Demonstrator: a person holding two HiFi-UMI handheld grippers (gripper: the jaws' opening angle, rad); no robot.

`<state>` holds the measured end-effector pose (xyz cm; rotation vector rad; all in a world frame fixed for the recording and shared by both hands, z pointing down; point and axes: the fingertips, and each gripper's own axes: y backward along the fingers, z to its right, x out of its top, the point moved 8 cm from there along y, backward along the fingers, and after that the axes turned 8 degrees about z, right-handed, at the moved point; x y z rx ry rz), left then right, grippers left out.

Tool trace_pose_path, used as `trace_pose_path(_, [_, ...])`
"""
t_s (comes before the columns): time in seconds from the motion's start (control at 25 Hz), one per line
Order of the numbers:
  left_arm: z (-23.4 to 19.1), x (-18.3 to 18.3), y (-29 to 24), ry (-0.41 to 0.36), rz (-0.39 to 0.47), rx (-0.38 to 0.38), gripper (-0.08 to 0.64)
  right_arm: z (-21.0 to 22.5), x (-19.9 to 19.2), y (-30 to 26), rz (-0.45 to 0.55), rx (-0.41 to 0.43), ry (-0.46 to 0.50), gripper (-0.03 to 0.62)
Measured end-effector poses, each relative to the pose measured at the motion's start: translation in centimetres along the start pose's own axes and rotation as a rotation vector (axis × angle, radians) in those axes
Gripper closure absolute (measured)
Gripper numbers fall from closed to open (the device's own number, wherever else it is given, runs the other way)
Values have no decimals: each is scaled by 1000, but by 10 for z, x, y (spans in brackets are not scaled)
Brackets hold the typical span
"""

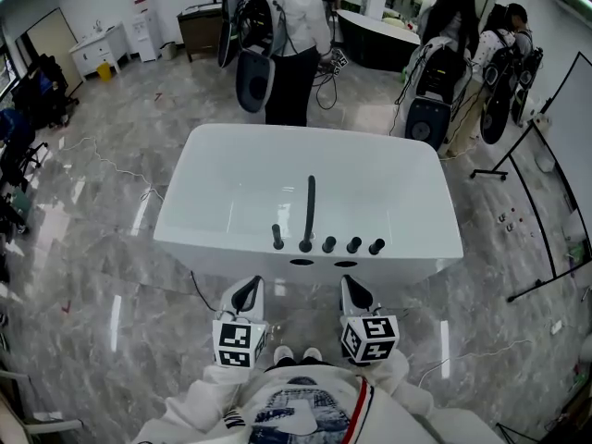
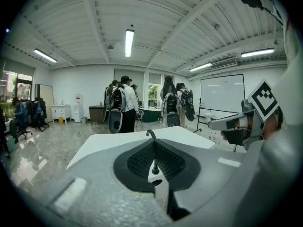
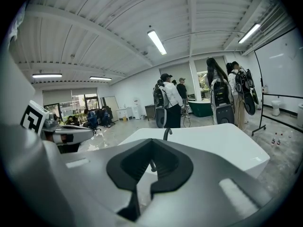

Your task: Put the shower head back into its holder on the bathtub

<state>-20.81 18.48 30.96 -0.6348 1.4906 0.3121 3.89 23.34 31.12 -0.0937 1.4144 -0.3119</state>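
White bathtub [image 1: 231,183], black spout [image 1: 309,213] reaching over its basin, left tool [image 1: 246,291] and right tool [image 1: 356,290] both closed, empty

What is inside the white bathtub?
No loose thing shows inside the bathtub; only the black spout reaches over it. Its near inner wall, under the knobs, is covered by the rim.

- Just beyond the left tool [image 2: 152,145], its own body covers most of the bathtub [image 2: 109,141] near rim; the spout [image 2: 150,134] top shows above it.
- The right tool [image 3: 152,143] hides that rim likewise in the right gripper view.
- In the head view, the black fittings [image 1: 328,244] ahead of both tools are too small to tell shower head from holder.
- Behind the tools, the hands are out of sight beneath the tools and the white sleeves [image 1: 199,405].
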Motion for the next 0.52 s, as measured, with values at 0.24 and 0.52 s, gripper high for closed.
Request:
trace_pose_path(0.24, [8,8,-5,-22,14,25,557,5,9,-9,9,38,14,588])
trace_pose_path(0.52, [19,0,-10,-12,-9,24,557,12,5,-11,-3,54,11,588])
